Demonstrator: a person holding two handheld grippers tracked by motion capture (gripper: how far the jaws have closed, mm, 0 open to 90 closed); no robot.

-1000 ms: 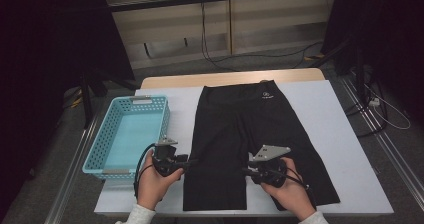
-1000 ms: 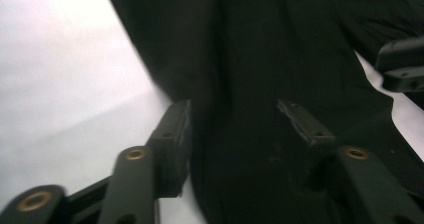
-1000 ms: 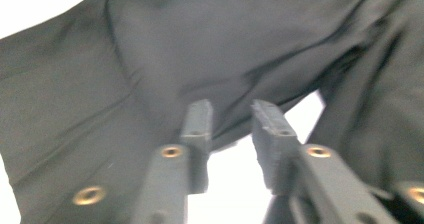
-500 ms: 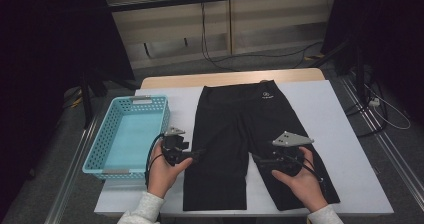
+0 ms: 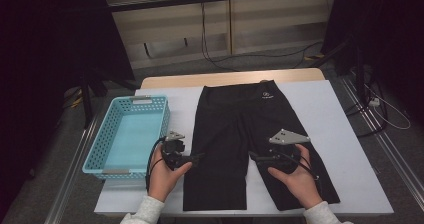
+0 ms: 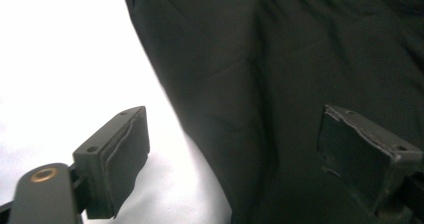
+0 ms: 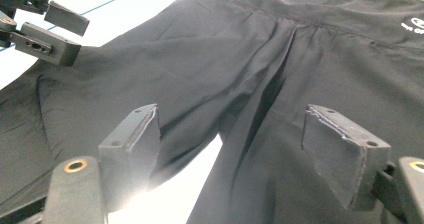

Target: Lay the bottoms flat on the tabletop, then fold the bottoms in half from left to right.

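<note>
Both sets of jaws stand wide apart with nothing pinched between them, and both have just been opening.

From the high view, the left gripper (image 5: 199,157) sits at the outer edge of the left leg of the black shorts (image 5: 250,129), its tips pointing inward over the cloth. The right gripper (image 5: 254,156) points toward the gap between the two legs, held over the inner edge of the right leg. A second ago the two grippers were closer together and lower on the legs; since then the left one has slid toward the basket (image 5: 95,151) side and the right hand (image 5: 295,176) has drifted outward and a little up the table. The shorts lie flat on the white table cover (image 5: 345,134), waistband at the far end, legs toward the person. The left hand (image 5: 165,176) rests just beside the blue basket.

In the left gripper view, the shorts (image 6: 280,84) lie under the right-hand jaw, while the other hangs over white cover (image 6: 65,59); neither pad presses the cloth.

In the right gripper view, the jaws straddle the crotch seam of the shorts (image 7: 225,69), open and clear of the fabric. The left gripper (image 7: 62,29) shows at upper left, spread over the far leg's edge.
</note>
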